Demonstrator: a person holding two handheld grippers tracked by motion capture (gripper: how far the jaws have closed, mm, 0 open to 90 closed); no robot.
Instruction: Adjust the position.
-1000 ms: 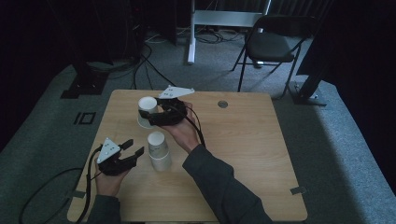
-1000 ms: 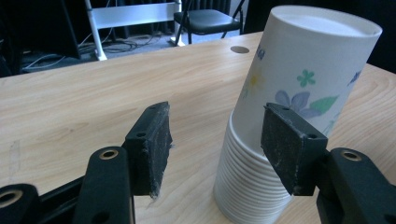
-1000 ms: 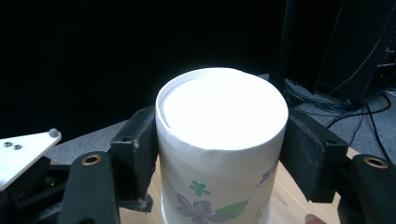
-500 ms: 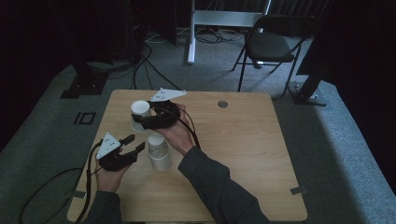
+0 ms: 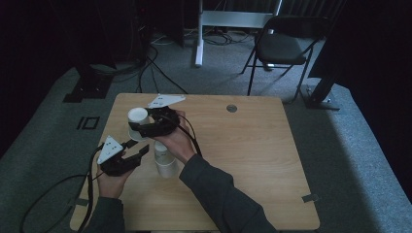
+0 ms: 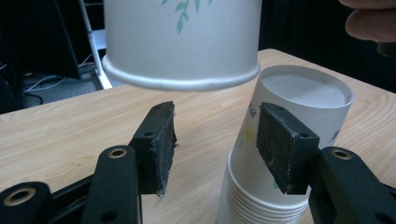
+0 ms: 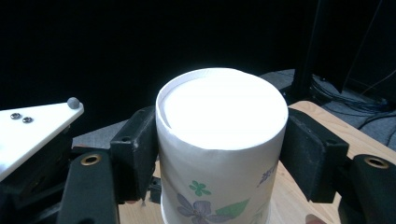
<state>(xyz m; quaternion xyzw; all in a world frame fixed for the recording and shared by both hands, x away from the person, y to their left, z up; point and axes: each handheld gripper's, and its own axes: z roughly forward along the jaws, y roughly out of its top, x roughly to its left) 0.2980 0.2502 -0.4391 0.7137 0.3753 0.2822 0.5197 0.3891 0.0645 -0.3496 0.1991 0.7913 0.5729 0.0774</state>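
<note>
A single paper cup, upside down with its base uppermost, is grasped between the jaws of the right gripper, whose pads are pressed against its two sides in the right gripper view. In the high view it is held above the far left part of the wooden surface, with the person's right hand behind it. In the left gripper view the same cup is seen lifted off the wood, its rolled rim hanging above and beyond the left gripper's jaws. The stack of inverted paper cups is stood on the surface just beside the left gripper. The left gripper's jaws have just been closing, yet they are released: one pad lies in front of the stack's side, the other stands clear with bare wood between them, and nothing is clamped.
</note>
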